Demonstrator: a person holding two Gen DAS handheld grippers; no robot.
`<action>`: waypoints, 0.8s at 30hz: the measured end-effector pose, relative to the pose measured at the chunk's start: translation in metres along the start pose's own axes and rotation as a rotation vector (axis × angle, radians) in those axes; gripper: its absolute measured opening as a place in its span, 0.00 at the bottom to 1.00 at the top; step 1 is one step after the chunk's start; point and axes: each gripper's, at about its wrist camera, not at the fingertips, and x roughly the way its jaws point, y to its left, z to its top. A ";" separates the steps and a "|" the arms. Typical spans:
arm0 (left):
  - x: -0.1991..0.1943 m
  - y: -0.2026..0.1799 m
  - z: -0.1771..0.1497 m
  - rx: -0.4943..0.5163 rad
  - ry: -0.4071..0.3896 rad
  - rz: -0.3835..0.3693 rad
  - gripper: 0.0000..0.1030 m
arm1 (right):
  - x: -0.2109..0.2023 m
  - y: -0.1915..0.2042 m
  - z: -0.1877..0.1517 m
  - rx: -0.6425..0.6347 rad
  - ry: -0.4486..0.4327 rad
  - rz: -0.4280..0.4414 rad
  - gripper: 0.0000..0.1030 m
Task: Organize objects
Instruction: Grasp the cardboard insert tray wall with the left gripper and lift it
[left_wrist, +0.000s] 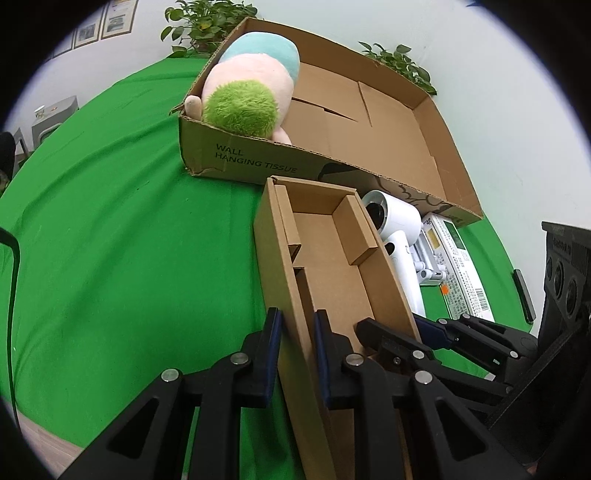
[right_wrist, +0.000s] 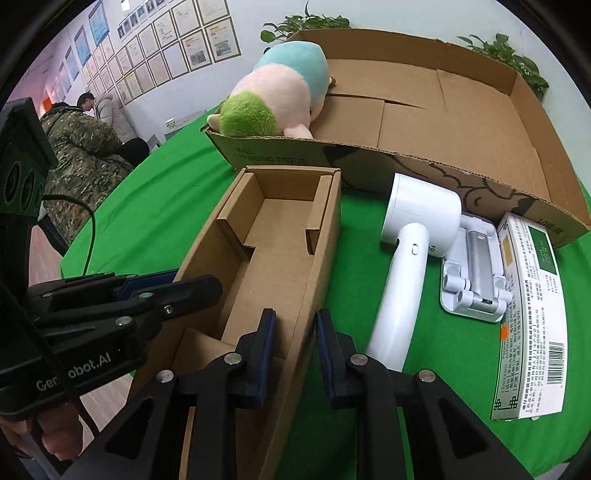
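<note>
A long, narrow open cardboard box (left_wrist: 332, 258) (right_wrist: 273, 240) lies on the green cloth, with nothing inside it. My left gripper (left_wrist: 297, 332) (right_wrist: 177, 282) is shut on its left side wall, one pad inside and one outside. My right gripper (right_wrist: 295, 332) (left_wrist: 402, 330) is clamped on the opposite wall in the same way. Behind it stands a large shallow carton (left_wrist: 240, 158) (right_wrist: 277, 155) holding a plush toy (left_wrist: 247, 85) (right_wrist: 273, 96) in its left corner. A white hair dryer (left_wrist: 395, 221) (right_wrist: 421, 218) lies to the right of the narrow box.
Right of the dryer lie a white folding stand (right_wrist: 476, 273) and a printed medicine box (right_wrist: 532, 314). Potted plants (left_wrist: 199, 26) stand behind the carton. Two people (right_wrist: 81, 147) sit at the far left, beyond the table's edge.
</note>
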 end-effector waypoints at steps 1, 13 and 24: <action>0.000 -0.002 0.000 0.001 -0.002 0.014 0.15 | -0.001 0.001 0.000 -0.008 -0.001 -0.001 0.18; -0.054 -0.069 0.044 0.205 -0.242 0.046 0.14 | -0.084 -0.017 0.027 0.092 -0.340 -0.056 0.10; -0.102 -0.135 0.154 0.384 -0.498 0.034 0.15 | -0.174 -0.050 0.124 0.123 -0.608 -0.123 0.08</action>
